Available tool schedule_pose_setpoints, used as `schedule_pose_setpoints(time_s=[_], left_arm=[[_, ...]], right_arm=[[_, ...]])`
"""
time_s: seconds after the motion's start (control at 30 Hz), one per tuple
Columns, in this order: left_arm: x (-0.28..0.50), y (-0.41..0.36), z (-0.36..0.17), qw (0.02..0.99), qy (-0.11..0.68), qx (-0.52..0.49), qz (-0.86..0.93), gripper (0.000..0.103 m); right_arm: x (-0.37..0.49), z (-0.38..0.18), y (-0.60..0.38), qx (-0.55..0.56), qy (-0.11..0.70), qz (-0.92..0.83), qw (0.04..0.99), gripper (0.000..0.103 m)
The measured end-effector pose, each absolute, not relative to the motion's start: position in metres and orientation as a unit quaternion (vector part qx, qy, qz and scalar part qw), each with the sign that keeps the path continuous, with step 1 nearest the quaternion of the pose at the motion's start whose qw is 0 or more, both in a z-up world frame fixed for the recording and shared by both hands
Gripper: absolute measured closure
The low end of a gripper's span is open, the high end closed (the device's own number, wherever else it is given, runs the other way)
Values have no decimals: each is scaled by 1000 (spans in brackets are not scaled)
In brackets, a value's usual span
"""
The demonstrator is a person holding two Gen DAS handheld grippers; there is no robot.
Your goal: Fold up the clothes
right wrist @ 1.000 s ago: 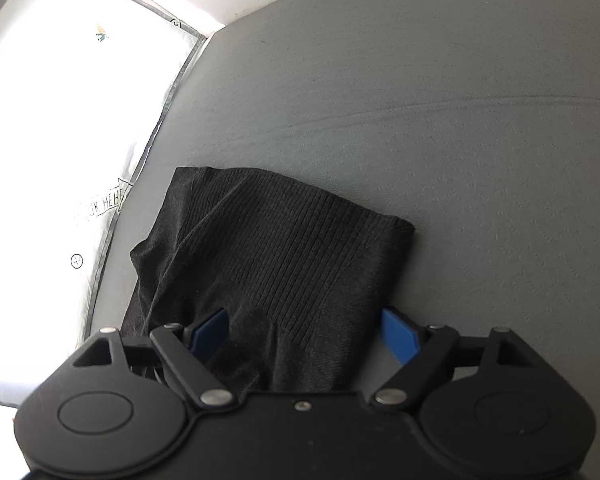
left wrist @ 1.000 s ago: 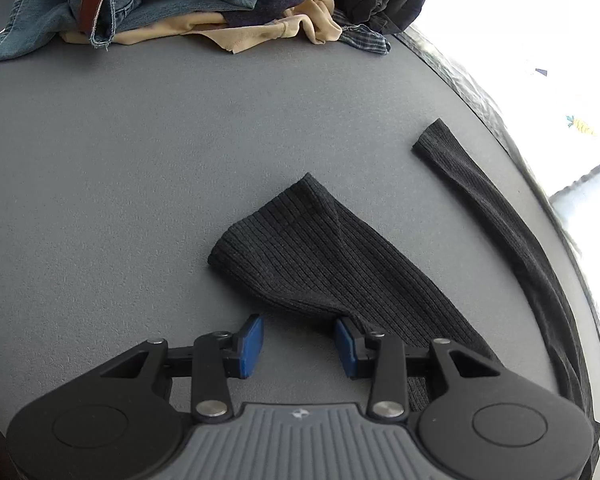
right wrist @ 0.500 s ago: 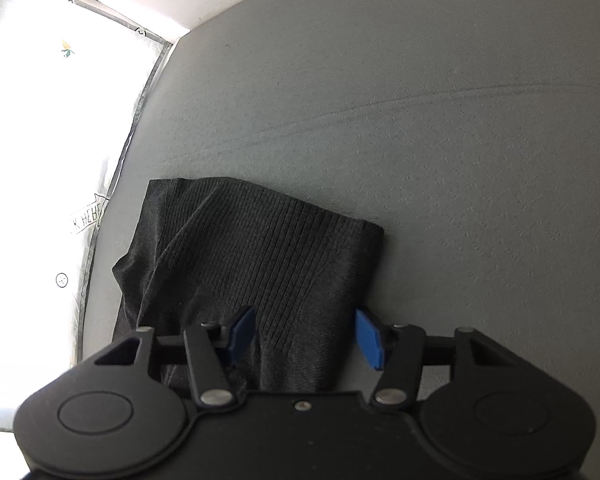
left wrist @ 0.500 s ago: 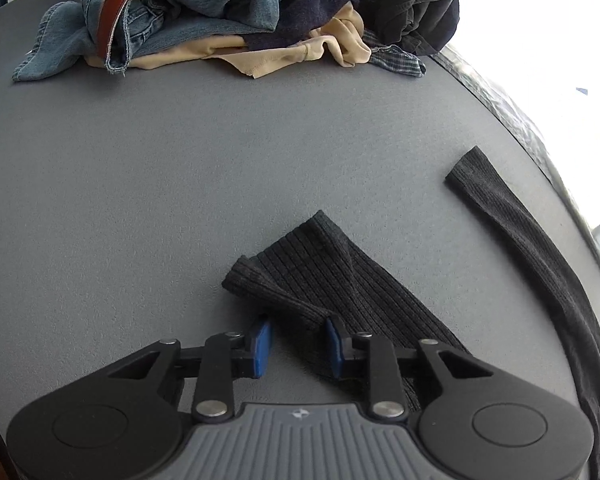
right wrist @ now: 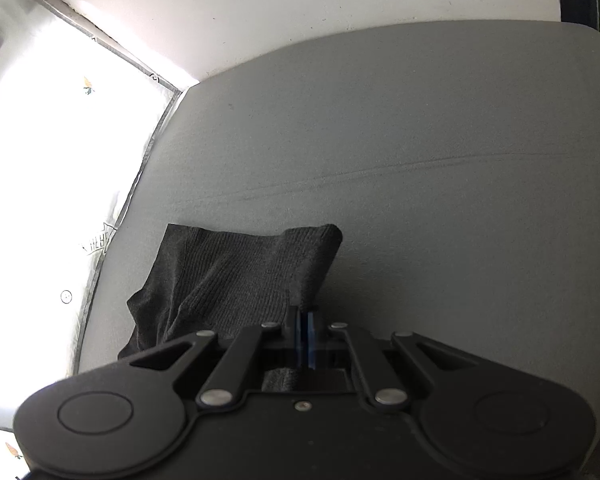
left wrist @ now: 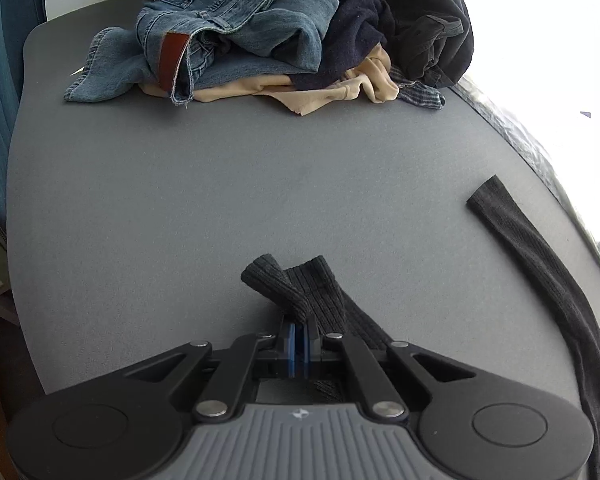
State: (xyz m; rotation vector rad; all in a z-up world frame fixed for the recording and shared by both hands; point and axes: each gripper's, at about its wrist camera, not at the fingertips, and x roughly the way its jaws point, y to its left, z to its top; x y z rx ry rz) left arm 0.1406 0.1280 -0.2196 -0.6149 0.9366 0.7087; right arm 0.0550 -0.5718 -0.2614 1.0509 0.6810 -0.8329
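A black ribbed knit garment lies on the grey table (left wrist: 220,200). In the left wrist view its cuff end (left wrist: 300,288) is bunched and pinched between the blue pads of my left gripper (left wrist: 299,330), which is shut on it. A long sleeve (left wrist: 540,264) of the same garment trails along the table's right edge. In the right wrist view another part of the black garment (right wrist: 240,280) is lifted into a fold, and my right gripper (right wrist: 305,326) is shut on its edge.
A heap of clothes (left wrist: 280,40) sits at the far end of the table: blue jeans, a tan garment, dark navy and black pieces. The table edge and bright window area (right wrist: 60,200) lie to the left in the right wrist view.
Both grippers went from open around the black fabric to shut on it. Each has lifted slightly, bunching the cloth up off the table.
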Motion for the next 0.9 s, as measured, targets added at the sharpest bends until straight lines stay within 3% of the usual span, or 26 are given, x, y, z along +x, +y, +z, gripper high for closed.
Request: schedule_pose_setpoints(time_s=[0.17,0.23,0.37,0.47,0.6,0.9], left_arm=[[134,127,-232,787,444,-280,324,99],[142,122,-230,793,461,-243,316,98],[150,118,-222,787,478,-207,332,84],[152,123,-213,785,471,-214,342,80],[169,116,-200,798,465,-169,343,69],[235,88,-190,823,459,-134,307,67]], right_arm=[[54,-283,-570,481,349,-385,706,98],[66,-275,-568,433,375,-397,717,91],[86,-246,-556,297,384,-419,768,62],[104,-231,-548,240,371,-399,803,55],[145,-227,-544,214,372,-320,845,53],[288,-237,-530,142,410,-168,885,52]])
